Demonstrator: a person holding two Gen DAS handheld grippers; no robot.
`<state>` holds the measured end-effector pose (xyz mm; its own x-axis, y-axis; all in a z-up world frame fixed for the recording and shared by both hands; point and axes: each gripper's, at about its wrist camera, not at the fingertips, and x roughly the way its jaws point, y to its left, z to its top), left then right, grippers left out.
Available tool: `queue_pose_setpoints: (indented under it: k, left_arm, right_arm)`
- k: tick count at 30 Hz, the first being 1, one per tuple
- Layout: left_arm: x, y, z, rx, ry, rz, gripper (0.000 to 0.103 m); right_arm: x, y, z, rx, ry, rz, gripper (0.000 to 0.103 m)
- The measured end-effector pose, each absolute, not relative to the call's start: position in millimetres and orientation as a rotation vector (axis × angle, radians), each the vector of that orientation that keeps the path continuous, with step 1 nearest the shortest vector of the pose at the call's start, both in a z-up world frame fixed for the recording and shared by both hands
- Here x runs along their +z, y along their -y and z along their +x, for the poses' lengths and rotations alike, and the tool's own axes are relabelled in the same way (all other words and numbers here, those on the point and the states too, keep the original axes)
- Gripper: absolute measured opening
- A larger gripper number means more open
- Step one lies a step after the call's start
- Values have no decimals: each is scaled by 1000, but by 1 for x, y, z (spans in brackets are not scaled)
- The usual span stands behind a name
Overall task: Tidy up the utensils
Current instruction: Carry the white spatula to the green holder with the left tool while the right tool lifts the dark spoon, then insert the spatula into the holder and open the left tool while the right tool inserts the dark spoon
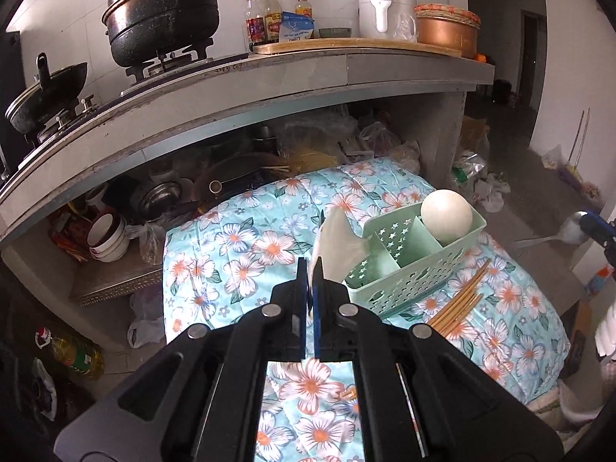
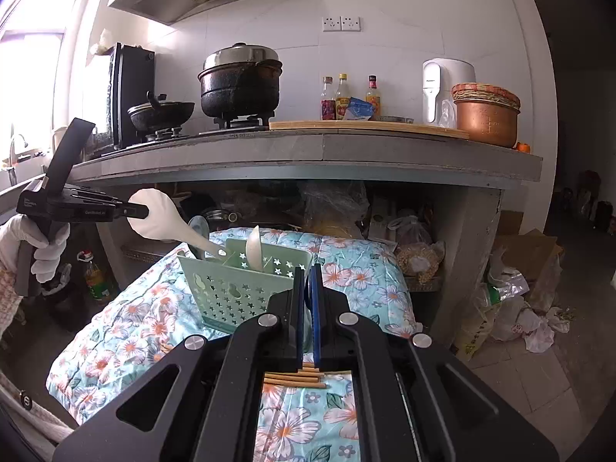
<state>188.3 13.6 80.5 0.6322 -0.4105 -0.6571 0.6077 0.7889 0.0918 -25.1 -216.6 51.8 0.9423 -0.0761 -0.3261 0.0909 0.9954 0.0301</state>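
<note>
The left tool (image 2: 144,210) is clamping a white plastic rice paddle (image 2: 154,213) by its blade, handle slanting down into the pale green perforated plastic caddy (image 2: 231,292) on the floral quilt (image 2: 115,346). The right tool (image 2: 307,281), beside the caddy, is gripping a steel spoon (image 1: 573,227). Bamboo chopsticks (image 1: 462,300) are lying at the caddy's foot, nearer the right tool.

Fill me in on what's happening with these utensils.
A person in white gloves is sorting utensils into a pale green perforated plastic caddy on a floral quilted cloth. The left gripper is shut on the bowl of a white plastic rice paddle whose handle points into the caddy. The right gripper is shut on a metal spoon, held off to the side. A large white spoon already stands in one compartment, and bamboo chopsticks lie loose beside the caddy.
</note>
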Motion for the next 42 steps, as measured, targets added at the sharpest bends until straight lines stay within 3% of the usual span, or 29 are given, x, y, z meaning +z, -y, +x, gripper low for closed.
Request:
queue_pose_setpoints:
  k: [12, 13, 15, 16, 29, 35, 42]
  left_arm:
    - [66, 11, 217, -642, -735, 292, 5]
    - [65, 11, 221, -665, -740, 256, 8]
    - [64, 8, 228, -692, -744, 182, 29]
    - [64, 6, 230, -702, -733, 144, 33]
    - [66, -34, 216, -737, -583, -127, 54]
    - [45, -52, 195, -745, -588, -156, 55]
    - [16, -63, 183, -762, -653, -205, 56]
  right_arm:
    - [77, 236, -22, -58, -267, 101, 4]
    - [80, 237, -21, -52, -260, 106, 4]
    - [86, 240, -19, -39, -245, 116, 4]
    - [89, 241, -17, -31, -238, 122, 4]
    - [143, 260, 31, 250, -133, 324, 3]
    - [136, 261, 73, 319, -183, 386, 3]
    - [91, 256, 128, 318, -333, 418, 3]
